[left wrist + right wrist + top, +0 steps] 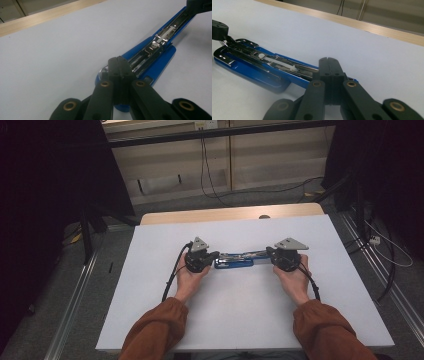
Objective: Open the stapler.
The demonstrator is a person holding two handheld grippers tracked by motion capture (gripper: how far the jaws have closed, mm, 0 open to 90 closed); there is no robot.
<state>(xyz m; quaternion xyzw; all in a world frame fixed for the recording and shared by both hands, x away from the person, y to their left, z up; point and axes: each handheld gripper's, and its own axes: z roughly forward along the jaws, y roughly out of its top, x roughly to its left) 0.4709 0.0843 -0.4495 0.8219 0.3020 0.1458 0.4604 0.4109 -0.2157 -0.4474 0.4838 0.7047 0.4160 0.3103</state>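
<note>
While it lies opened out flat at the middle of the high view, a blue stapler (234,259) is held from both ends on the white surface (150,285). Its blue base rests on the surface, and its metal staple channel is swung out to the right of the frame. In the left gripper view the stapler (160,58) runs from the lower centre towards the upper right, with its shiny channel and spring exposed. In the right gripper view the stapler (259,67) stretches from the centre to the left edge of the frame.

The left gripper (214,255) is seen just left of the stapler in the high view; its jaws are pressed together at the stapler's rounded end (119,65), and whether a part of it is pinched between them cannot be told. The right gripper (270,253) is seen at the right end of the stapler; its jaws are likewise closed tight against the far end of the channel (329,66), the grip itself being hidden.

Each gripper is carried by a hand, the left hand (189,279) and the right hand (295,281), with rust-coloured sleeves (155,332) entering from the bottom of the frame. A wooden edge (230,214) borders the surface at the top.
</note>
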